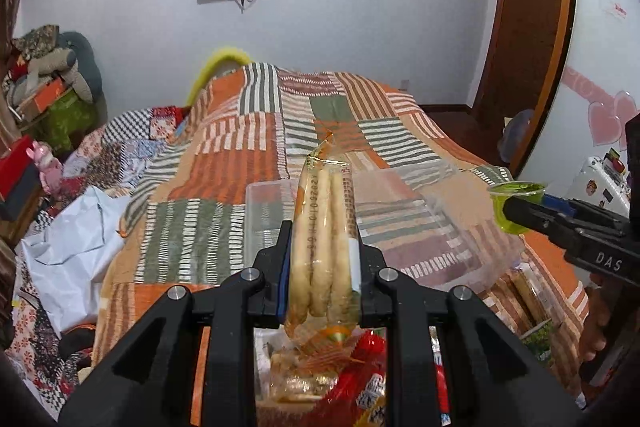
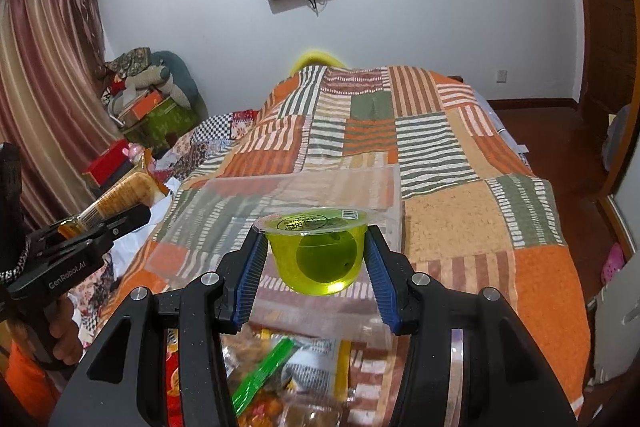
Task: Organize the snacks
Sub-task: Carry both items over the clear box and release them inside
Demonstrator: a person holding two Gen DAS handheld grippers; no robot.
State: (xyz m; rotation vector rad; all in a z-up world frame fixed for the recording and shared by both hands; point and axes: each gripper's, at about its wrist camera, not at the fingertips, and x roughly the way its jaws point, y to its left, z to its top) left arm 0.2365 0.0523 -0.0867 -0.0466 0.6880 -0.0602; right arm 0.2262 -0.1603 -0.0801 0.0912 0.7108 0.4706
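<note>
- Our left gripper [image 1: 320,267] is clamped on a pack of biscuit sticks [image 1: 322,227], held upright above the near snack pile [image 1: 340,375].
- Our right gripper [image 2: 316,259] squeezes a green jelly cup [image 2: 318,251] by its walls.
- Risk, we judge: the slick, tapered cup could slip from the pads before it reaches the clear bin [image 2: 280,195] on the bedspread [image 2: 460,219].

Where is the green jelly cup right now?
The green jelly cup is held between the right gripper fingers, in the air above the clear plastic box on the patchwork bedspread.
</note>
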